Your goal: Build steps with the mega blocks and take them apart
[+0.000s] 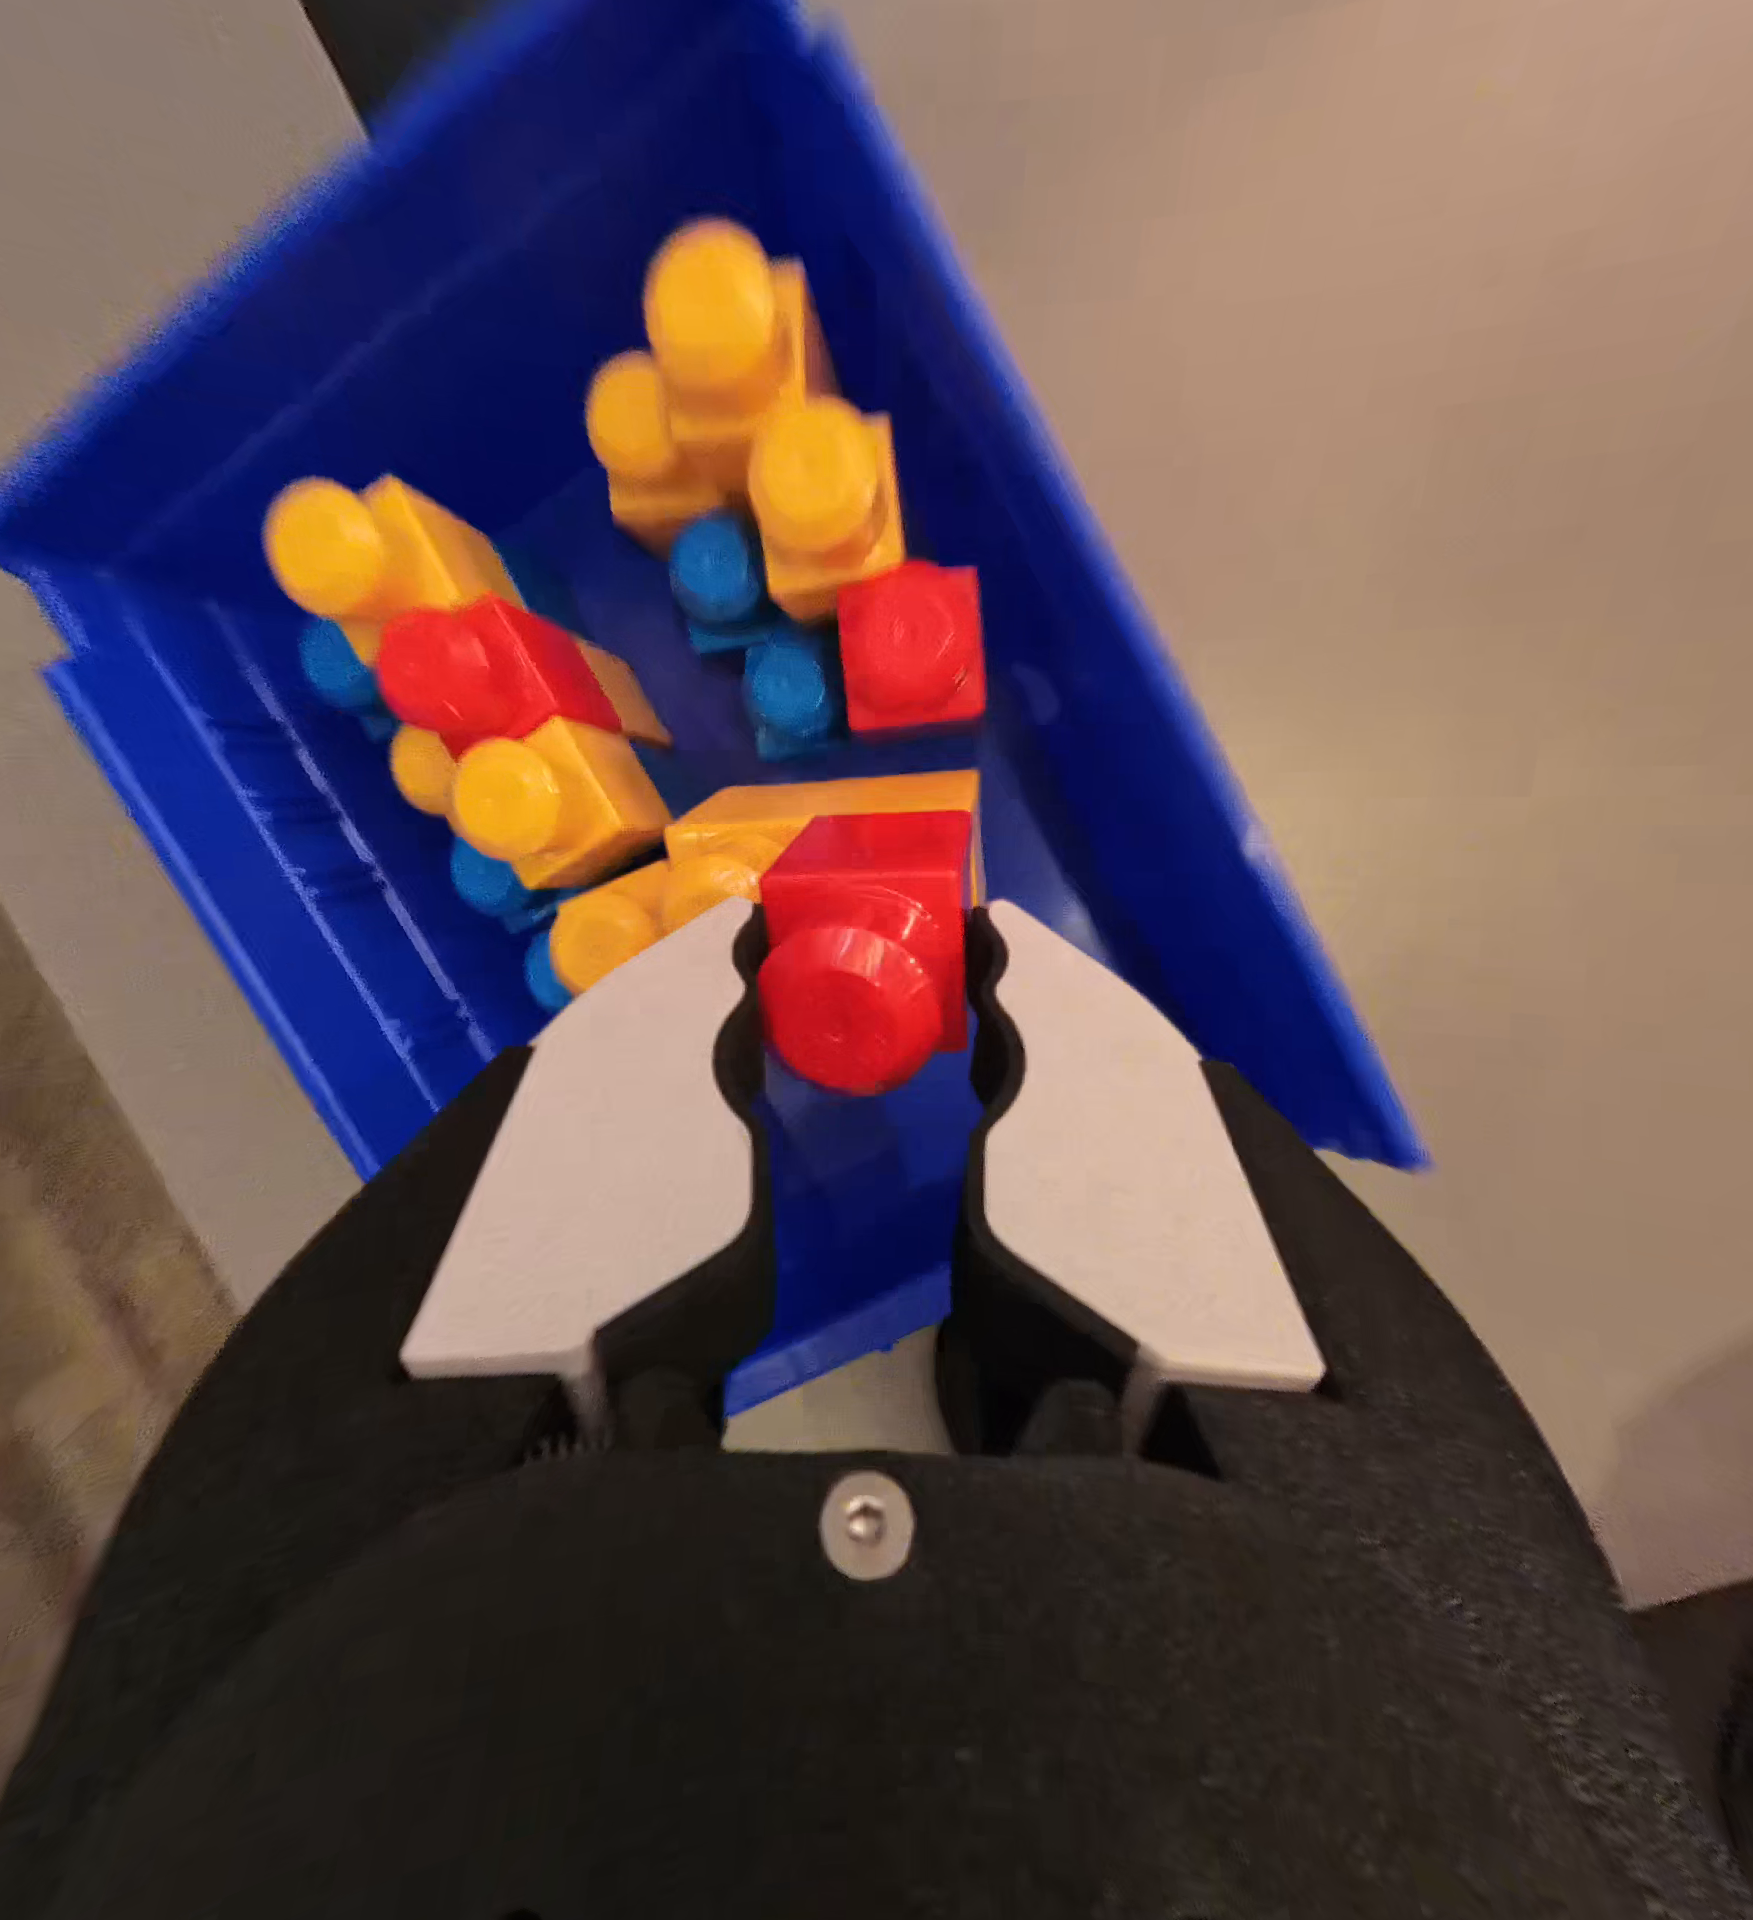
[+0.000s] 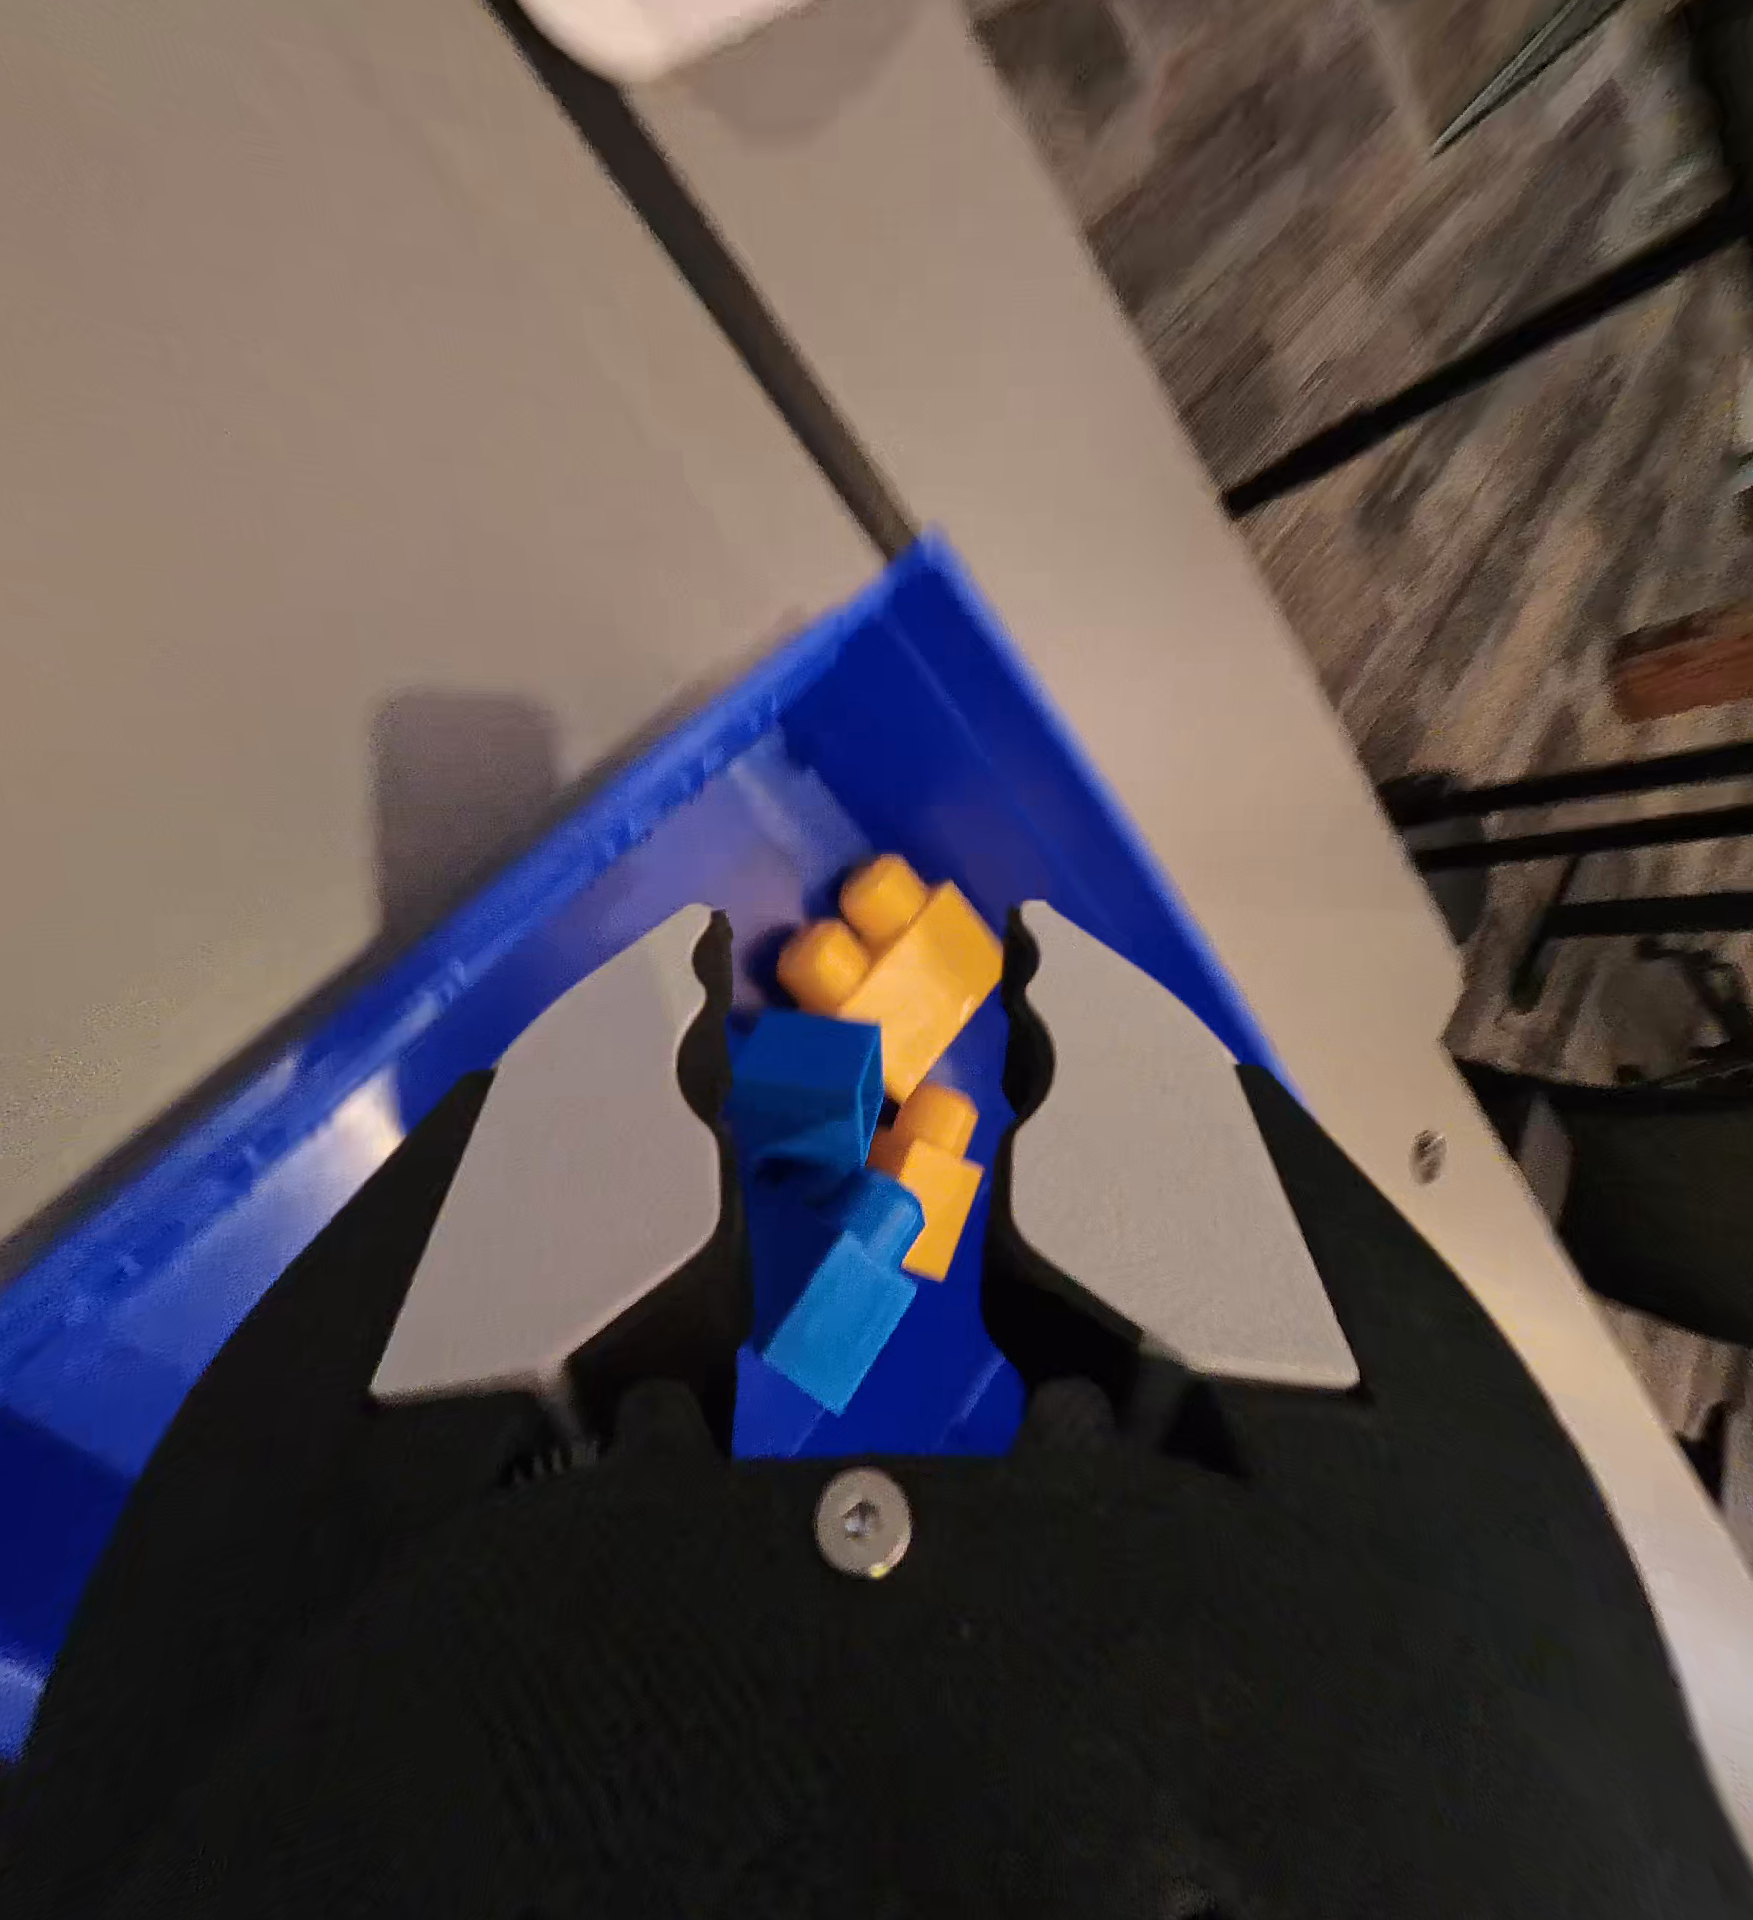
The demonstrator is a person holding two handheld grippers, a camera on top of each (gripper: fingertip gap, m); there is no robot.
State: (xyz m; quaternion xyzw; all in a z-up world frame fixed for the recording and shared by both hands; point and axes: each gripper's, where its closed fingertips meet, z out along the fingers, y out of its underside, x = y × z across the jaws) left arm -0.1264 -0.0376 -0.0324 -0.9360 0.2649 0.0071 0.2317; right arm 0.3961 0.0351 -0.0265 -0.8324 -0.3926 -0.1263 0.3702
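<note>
two grippers over blue bin (image 1: 415,343): left gripper (image 1: 864,935) jaws clamp red block (image 1: 867,956); right gripper (image 2: 861,935) jaws spread, empty. slanted grip may slip.

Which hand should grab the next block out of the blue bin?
Probably the left. The left tool already straddles a red block in the blue bin. The right tool hangs open above blue and yellow blocks.

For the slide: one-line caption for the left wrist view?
Left gripper closes on a red single-stud plastic block above a blue plastic bin of loose blocks.
</note>
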